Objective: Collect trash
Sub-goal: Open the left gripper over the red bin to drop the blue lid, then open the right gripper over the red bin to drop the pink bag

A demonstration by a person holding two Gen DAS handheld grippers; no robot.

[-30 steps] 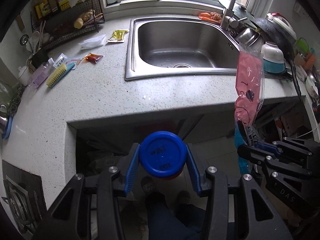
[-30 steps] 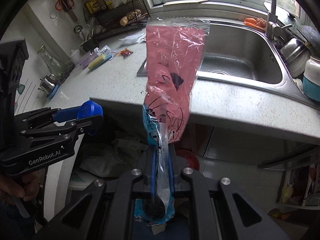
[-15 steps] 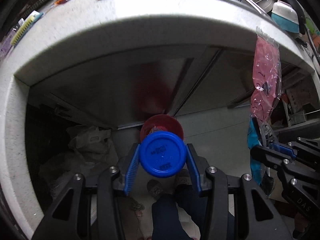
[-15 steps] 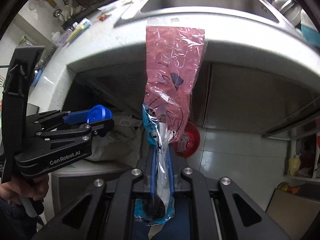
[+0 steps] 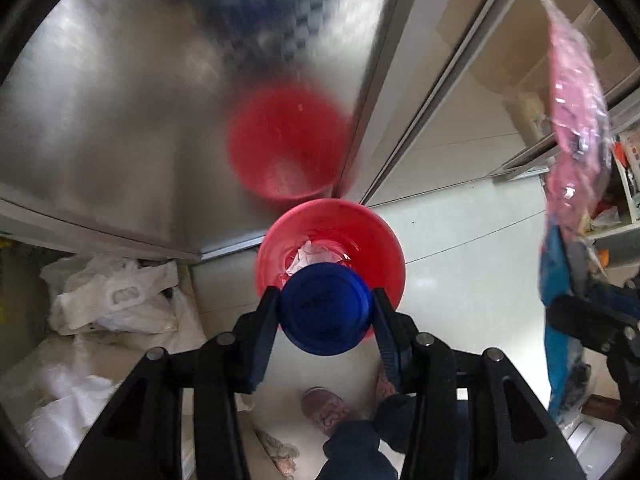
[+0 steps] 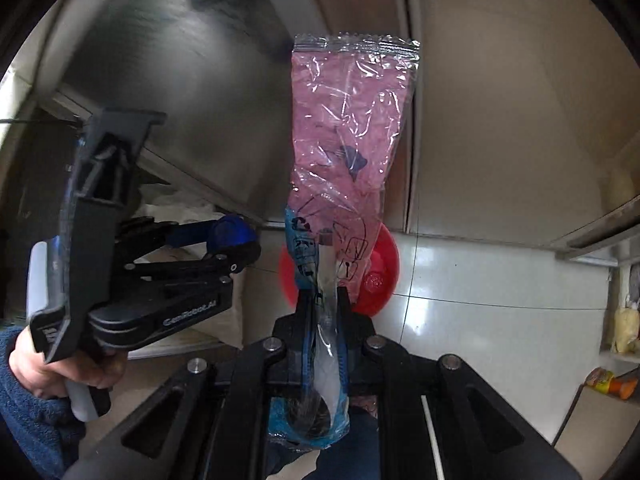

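Left wrist, blue lid overlapping red bin rim

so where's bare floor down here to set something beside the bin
Bare white tile floor lies right of the round red plastic bin, bounded by the cabinet base rail behind. Left of the bin is crowded with crumpled white plastic bags.

Blue lid: smooth matt plastic. Red bin: glossy plastic. Wrapper: crinkled, shiny clear-pink film. Cabinet door: brushed metal. Floor tiles: glossy.
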